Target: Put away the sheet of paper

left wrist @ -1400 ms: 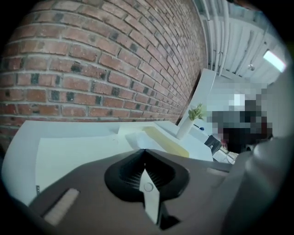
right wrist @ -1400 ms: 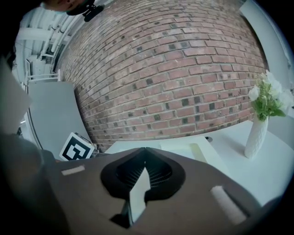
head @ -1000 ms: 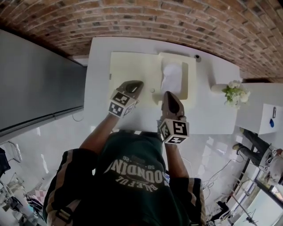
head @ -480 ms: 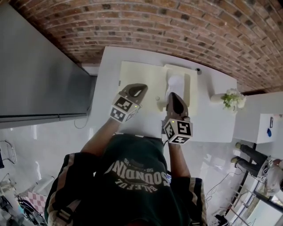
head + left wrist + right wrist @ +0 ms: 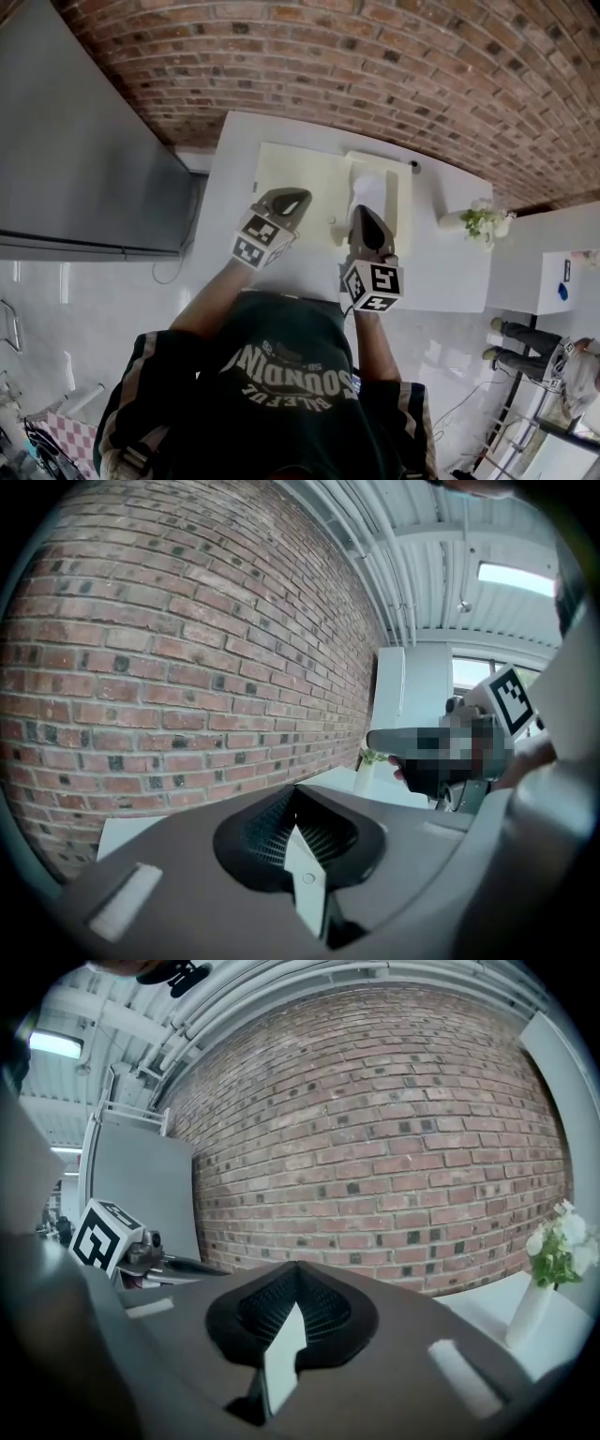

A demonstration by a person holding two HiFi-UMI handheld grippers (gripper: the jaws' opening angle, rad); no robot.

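Note:
A pale yellow folder (image 5: 295, 178) lies open on the white table (image 5: 441, 262). A white sheet of paper (image 5: 369, 186) rests on its right half. My left gripper (image 5: 292, 198) hovers over the folder's left half, near its front edge, shut and empty. My right gripper (image 5: 364, 212) is held just in front of the sheet, also shut with nothing in it. In the left gripper view the jaws (image 5: 295, 819) meet and face the brick wall, with the right gripper (image 5: 497, 710) off to the right. The right gripper view shows its jaws (image 5: 298, 1299) closed too.
A white vase of flowers (image 5: 473, 222) stands at the table's right end and shows again as the vase (image 5: 539, 1302). A grey cabinet (image 5: 84, 169) stands left of the table. The brick wall (image 5: 375, 75) runs behind the table. A small round fastener (image 5: 331, 220) sits at the folder's front edge.
Both grippers keep much the same place over the folder, still shut. Only the head view has shifted a little.

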